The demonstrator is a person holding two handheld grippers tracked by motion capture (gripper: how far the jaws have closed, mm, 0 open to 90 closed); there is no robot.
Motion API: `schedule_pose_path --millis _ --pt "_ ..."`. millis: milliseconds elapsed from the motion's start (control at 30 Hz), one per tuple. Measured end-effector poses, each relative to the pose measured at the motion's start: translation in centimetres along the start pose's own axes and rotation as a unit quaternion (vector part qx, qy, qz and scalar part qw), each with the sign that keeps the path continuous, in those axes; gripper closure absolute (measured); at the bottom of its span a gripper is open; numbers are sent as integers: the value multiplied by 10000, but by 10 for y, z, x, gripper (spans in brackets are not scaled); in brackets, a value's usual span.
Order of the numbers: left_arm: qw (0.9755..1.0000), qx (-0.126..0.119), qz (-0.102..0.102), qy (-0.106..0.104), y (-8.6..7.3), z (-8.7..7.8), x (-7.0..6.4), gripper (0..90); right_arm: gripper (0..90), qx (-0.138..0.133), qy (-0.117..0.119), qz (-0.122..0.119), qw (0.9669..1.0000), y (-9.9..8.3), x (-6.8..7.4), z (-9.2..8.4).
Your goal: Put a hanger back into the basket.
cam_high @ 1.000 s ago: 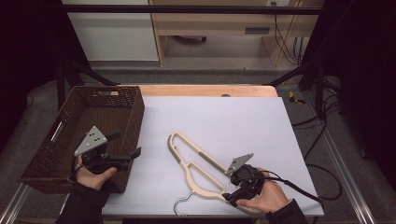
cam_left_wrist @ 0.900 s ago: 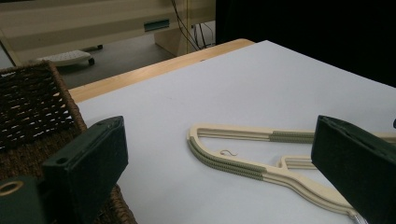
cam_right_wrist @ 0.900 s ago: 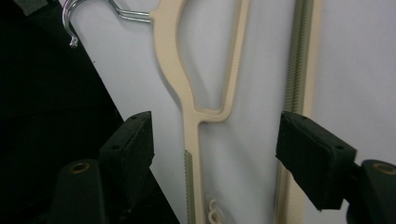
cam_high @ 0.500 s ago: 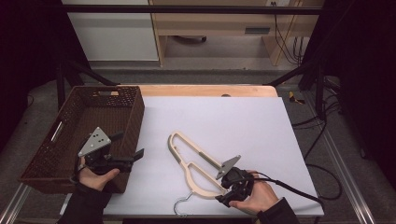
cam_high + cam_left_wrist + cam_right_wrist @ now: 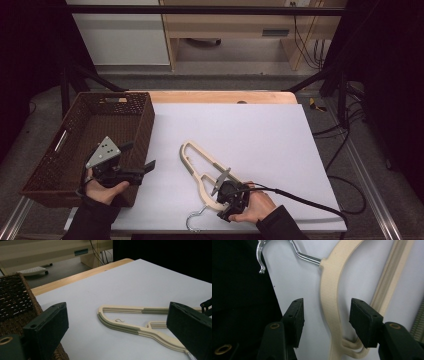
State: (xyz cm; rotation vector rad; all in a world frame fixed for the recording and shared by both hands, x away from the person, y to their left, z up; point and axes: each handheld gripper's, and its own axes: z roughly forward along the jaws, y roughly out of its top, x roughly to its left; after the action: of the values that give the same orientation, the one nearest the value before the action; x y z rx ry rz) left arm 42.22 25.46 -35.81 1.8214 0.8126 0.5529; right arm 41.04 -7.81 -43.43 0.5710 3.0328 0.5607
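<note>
Cream plastic hanger (image 5: 329,297) between right tool (image 5: 325,322) pads, closing, untouched; left tool (image 5: 117,327) wide open, empty

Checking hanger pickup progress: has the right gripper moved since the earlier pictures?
Yes. The right gripper slid left along the cream plastic hanger towards its metal hook, jaws closing around its neck.

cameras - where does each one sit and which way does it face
High view: above the person's side, looking forward and down on the table; forearms, both claws.
Left gripper view: on the left claw, facing across the hanger; open jaws.
Right gripper view: on the right claw, looking down; jaws straddle the hanger.
All share the hanger.
</note>
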Motion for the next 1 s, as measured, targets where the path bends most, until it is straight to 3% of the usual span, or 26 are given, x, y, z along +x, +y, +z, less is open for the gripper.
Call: schedule_pose_path --millis 233,533,1000 --pt "10000 3 -1 -4 0 0 0 36 560 324 66 -20 9995 7 -4 8" --pt "10000 35 14 -15 -1 2 -1 37 667 475 113 -186 9986 7 -6 13" --pt "10000 54 23 -13 -1 2 0 38 741 277 244 -265 9990 8 -11 5"
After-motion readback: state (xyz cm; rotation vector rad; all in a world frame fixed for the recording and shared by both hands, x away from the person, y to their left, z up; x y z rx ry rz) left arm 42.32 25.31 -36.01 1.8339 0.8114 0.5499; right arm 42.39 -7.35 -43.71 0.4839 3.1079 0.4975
